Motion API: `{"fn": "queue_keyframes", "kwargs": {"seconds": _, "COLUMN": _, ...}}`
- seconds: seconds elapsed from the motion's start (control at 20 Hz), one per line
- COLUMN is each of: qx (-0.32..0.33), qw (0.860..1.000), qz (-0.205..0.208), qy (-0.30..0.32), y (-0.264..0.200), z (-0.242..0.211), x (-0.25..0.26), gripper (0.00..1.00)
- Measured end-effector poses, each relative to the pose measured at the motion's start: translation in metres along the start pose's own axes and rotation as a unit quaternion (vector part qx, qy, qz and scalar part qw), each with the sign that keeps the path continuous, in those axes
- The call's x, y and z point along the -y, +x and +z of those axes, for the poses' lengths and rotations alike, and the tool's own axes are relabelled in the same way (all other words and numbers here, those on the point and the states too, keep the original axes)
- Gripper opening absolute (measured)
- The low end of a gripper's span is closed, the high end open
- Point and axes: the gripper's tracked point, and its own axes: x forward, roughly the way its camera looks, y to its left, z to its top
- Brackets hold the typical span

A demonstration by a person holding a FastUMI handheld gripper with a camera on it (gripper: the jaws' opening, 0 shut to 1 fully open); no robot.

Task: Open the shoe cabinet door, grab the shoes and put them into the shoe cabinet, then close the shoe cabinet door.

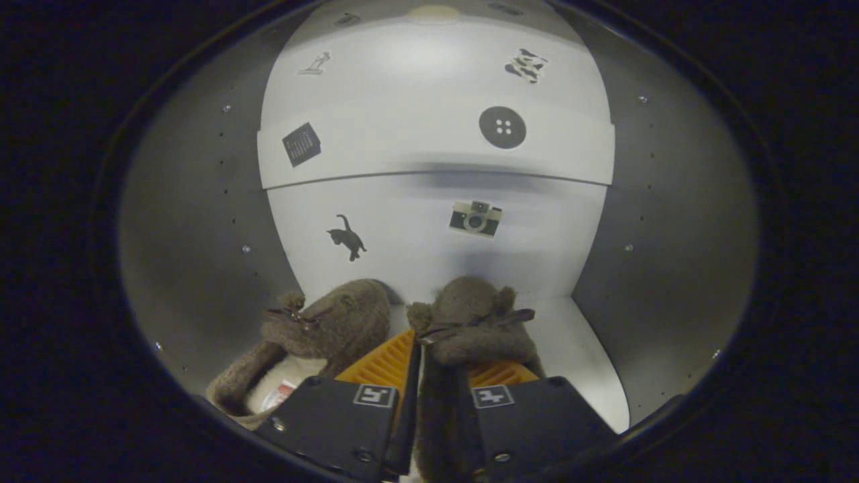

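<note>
The gripper (439,376) is clamped on the inner wall of the right shoe (473,322), fingers nearly together, inside the shoe cabinet (201,221). The shoe's long axis runs straight ahead toward the back panel (429,228). The left shoe (322,329) lies just beside it on the floor (584,355).

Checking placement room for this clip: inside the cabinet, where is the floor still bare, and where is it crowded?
The bare cabinet floor lies right of the right shoe, up to the right side wall. The left is crowded: the left shoe sits close to the left wall. The gripper is shut on the right shoe's edge, with little gap between the shoes.
</note>
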Motion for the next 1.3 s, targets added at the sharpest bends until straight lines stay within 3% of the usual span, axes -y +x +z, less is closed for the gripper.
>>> {"fn": "queue_keyframes", "kwargs": {"seconds": 0.35, "qx": 0.036, "qw": 0.999, "qz": 0.011, "qy": 0.001, "y": -0.054, "z": -0.007, "x": -0.010, "gripper": 0.68}}
{"fn": "queue_keyframes", "kwargs": {"seconds": 0.4, "qx": 0.047, "qw": 0.999, "qz": 0.007, "qy": -0.001, "y": -0.068, "z": -0.007, "x": -0.007, "gripper": 0.68}}
{"fn": "queue_keyframes", "kwargs": {"seconds": 0.45, "qx": 0.055, "qw": 0.998, "qz": 0.004, "qy": -0.007, "y": -0.085, "z": -0.009, "x": -0.007, "gripper": 0.68}}
{"fn": "queue_keyframes", "kwargs": {"seconds": 0.6, "qx": 0.080, "qw": 0.996, "qz": 0.012, "qy": -0.029, "y": -0.146, "z": -0.017, "x": -0.013, "gripper": 0.84}}
{"fn": "queue_keyframes", "kwargs": {"seconds": 0.75, "qx": 0.106, "qw": 0.993, "qz": 0.027, "qy": -0.036, "y": -0.219, "z": -0.031, "x": -0.026, "gripper": 0.85}}
{"fn": "queue_keyframes", "kwargs": {"seconds": 0.85, "qx": 0.123, "qw": 0.991, "qz": 0.030, "qy": -0.029, "y": -0.272, "z": -0.041, "x": -0.030, "gripper": 1.00}}
{"fn": "queue_keyframes", "kwargs": {"seconds": 1.1, "qx": 0.152, "qw": 0.987, "qz": 0.038, "qy": -0.025, "y": -0.406, "z": -0.075, "x": -0.033, "gripper": 1.00}}
{"fn": "queue_keyframes", "kwargs": {"seconds": 1.3, "qx": 0.168, "qw": 0.985, "qz": 0.034, "qy": -0.009, "y": -0.504, "z": -0.113, "x": -0.005, "gripper": 1.00}}
